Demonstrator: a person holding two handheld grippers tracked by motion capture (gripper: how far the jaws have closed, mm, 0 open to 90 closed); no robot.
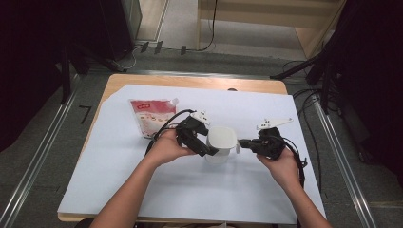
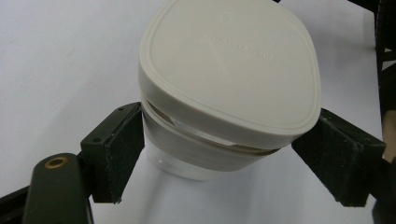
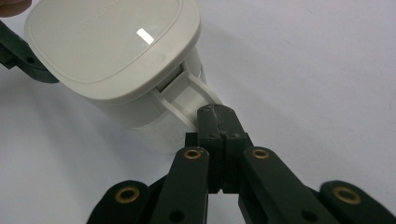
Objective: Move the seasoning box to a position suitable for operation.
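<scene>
The tabletop [image 1: 119,83] is covered by a large white sheet [image 1: 190,190], and all places are given here from the white container [image 1: 221,144], which is stood upright near the middle of that sheet. To the far left of the container a red and white pouch [image 1: 151,116] is laid flat on the sheet, well apart from it. The container is closed by a cream lid [image 2: 233,65] with rounded corners. The left hand-held gripper [image 1: 205,146] is placed at the left side of the container; its jaws are spread wide around the body just under the lid, one pad [image 2: 122,149] touching the wall, the other just beside it. The right hand-held gripper [image 1: 243,143] is placed at the right side, and its jaws are pressed together on the white latch tab [image 3: 196,95] that hangs from the lid's edge.
</scene>
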